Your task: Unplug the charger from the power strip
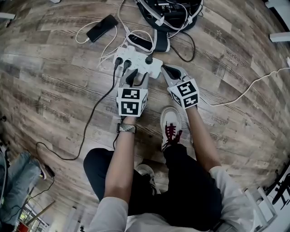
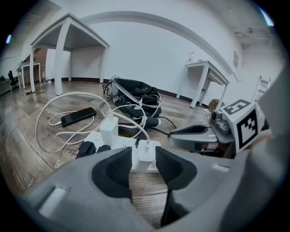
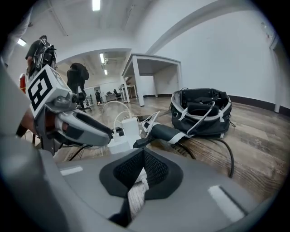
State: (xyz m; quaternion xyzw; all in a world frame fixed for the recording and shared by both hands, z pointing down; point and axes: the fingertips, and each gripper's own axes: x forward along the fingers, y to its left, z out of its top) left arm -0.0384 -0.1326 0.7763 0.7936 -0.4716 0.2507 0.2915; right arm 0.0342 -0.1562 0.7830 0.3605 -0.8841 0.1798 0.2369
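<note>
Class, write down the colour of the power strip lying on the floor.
White. The power strip shows best in the head view.

Grey-brown wood planks cover the floor (image 1: 54, 81). The walls (image 2: 149, 50) are plain white with a dark skirting. White tables (image 2: 72, 38) stand near them, and strip lights (image 3: 95, 4) glow overhead.
</note>
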